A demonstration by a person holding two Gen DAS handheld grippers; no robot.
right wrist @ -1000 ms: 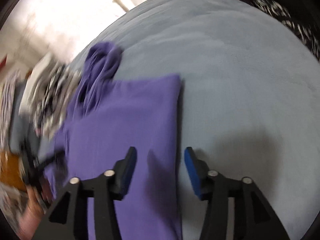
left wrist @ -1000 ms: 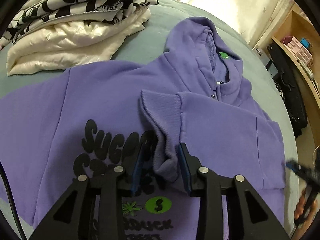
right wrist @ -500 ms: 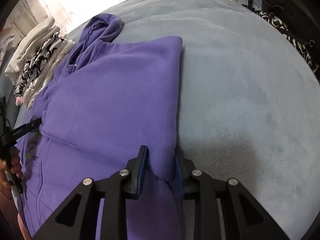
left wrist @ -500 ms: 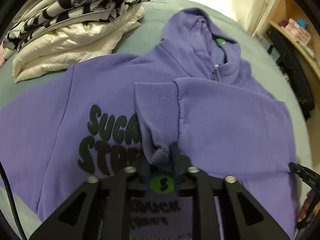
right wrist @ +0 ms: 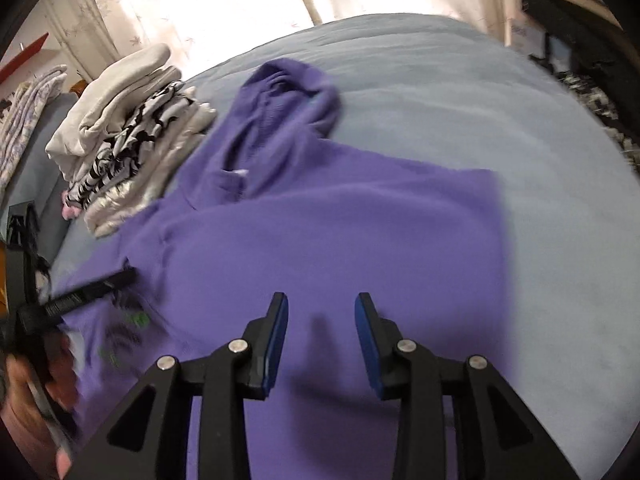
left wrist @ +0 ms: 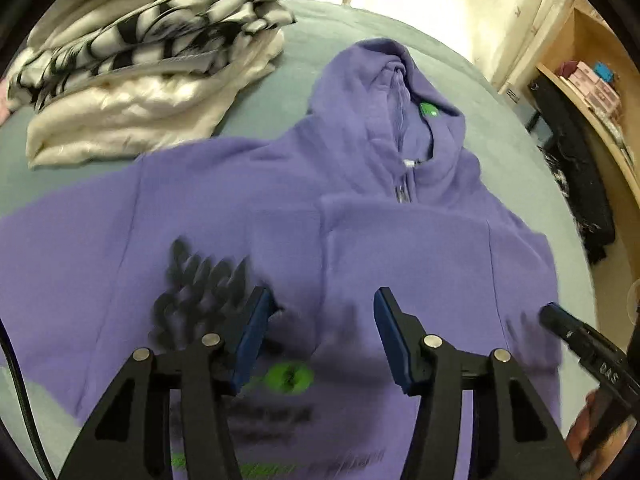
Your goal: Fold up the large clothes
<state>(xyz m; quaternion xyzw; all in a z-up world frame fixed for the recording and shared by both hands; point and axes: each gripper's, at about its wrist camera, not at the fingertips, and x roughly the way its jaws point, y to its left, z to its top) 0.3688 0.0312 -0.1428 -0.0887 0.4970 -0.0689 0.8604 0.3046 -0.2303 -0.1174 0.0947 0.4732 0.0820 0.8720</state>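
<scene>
Left wrist view, nearest first: left gripper (left wrist: 320, 332) spread wide with nothing pinched, hovering just over the purple hoodie (left wrist: 240, 208) — jaws have just been opening, and the sleeve cuff bunched between them half a second back now lies dropped across the chest. Looks like the first sleeve fold is done. Right gripper (right wrist: 322, 336) also parted and empty above the folded-over side panel, though it was pinching that edge half a second ago and has slid inward over the cloth since. Further out, hoodie flat on the grey-blue bed (right wrist: 520, 120), hood (left wrist: 384, 92) toward the far end, one side tucked in, the other sleeve (left wrist: 48, 248) out flat and unfolded. Left to do, probably: that second sleeve, then doubling the body. Beyond that, stack of folded clothes (left wrist: 152, 80) well clear — finished pieces, most likely.
</scene>
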